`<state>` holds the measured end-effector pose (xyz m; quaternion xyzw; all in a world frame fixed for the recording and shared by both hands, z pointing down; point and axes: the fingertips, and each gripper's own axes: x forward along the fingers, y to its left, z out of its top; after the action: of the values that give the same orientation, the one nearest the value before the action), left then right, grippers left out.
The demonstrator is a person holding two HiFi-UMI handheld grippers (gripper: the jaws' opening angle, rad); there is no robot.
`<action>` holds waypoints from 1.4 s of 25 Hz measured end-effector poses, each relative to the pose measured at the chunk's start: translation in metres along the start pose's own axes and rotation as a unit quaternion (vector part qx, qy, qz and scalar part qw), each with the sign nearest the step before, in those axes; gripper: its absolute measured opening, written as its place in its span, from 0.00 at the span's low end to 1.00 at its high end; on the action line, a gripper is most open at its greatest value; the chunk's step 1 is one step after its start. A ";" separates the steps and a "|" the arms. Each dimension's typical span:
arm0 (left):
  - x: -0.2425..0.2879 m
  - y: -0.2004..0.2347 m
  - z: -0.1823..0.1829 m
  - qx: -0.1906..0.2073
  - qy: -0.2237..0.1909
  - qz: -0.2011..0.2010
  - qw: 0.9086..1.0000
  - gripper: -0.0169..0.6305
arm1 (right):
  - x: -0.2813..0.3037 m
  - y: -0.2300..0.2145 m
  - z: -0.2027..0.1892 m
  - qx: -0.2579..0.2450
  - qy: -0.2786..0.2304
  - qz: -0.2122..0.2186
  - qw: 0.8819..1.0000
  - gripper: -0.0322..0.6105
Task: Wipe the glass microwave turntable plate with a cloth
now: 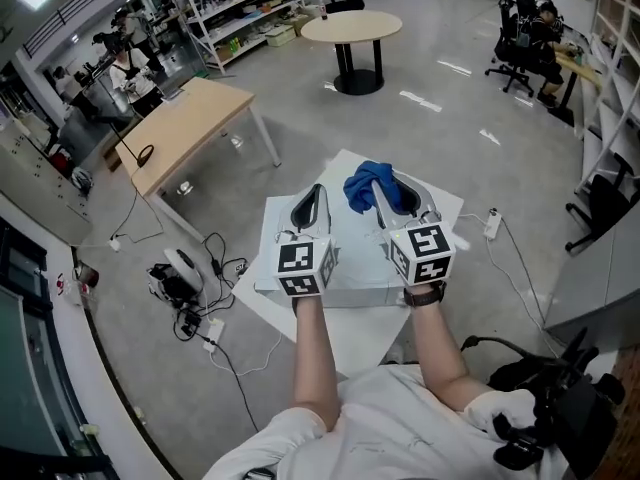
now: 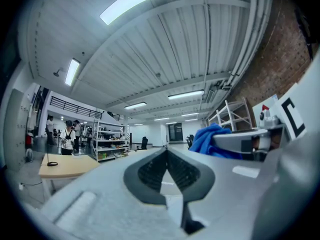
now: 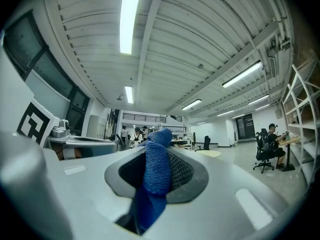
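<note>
Both grippers are held up side by side over a white box-shaped appliance (image 1: 350, 280) on a white table (image 1: 446, 208). My right gripper (image 1: 388, 186) is shut on a blue cloth (image 1: 368, 184); in the right gripper view the cloth (image 3: 156, 170) hangs pinched between the jaws of this gripper (image 3: 159, 135). My left gripper (image 1: 318, 194) is shut with nothing in it, its tips meeting in the left gripper view (image 2: 166, 151), where the blue cloth (image 2: 210, 139) shows to the right. No glass turntable plate is visible in any view.
A wooden desk (image 1: 190, 118) stands to the left and a round table (image 1: 352, 26) farther back. Cables and a power strip (image 1: 190, 288) lie on the floor at left, and another strip (image 1: 491, 223) at right. Black equipment (image 1: 560, 413) sits at the lower right.
</note>
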<state>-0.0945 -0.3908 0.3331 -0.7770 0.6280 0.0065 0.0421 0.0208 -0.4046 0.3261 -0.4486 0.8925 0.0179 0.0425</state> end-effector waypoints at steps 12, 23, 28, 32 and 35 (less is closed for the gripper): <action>0.036 -0.010 -0.015 0.022 0.027 0.034 0.999 0.03 | 0.027 -0.047 -0.016 0.019 0.003 0.026 0.999 0.19; 0.020 0.005 -0.089 0.028 0.129 0.012 0.991 0.03 | 0.038 -0.041 -0.059 0.079 0.040 0.027 0.996 0.19; 0.014 -0.001 -0.154 0.003 0.262 -0.062 0.963 0.03 | 0.046 -0.047 -0.074 0.087 0.058 0.013 0.994 0.19; 0.001 -0.010 -0.201 0.044 0.340 -0.106 0.933 0.03 | 0.047 -0.053 -0.087 0.087 0.071 -0.003 0.994 0.19; -0.007 -0.010 -0.220 0.061 0.380 -0.107 0.917 0.03 | 0.045 -0.054 -0.094 0.087 0.083 -0.008 0.993 0.19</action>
<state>-0.0959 -0.3977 0.5538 -0.7792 0.5093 -0.3320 -0.1525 0.0314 -0.4791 0.4163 -0.4505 0.8875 -0.0968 0.0075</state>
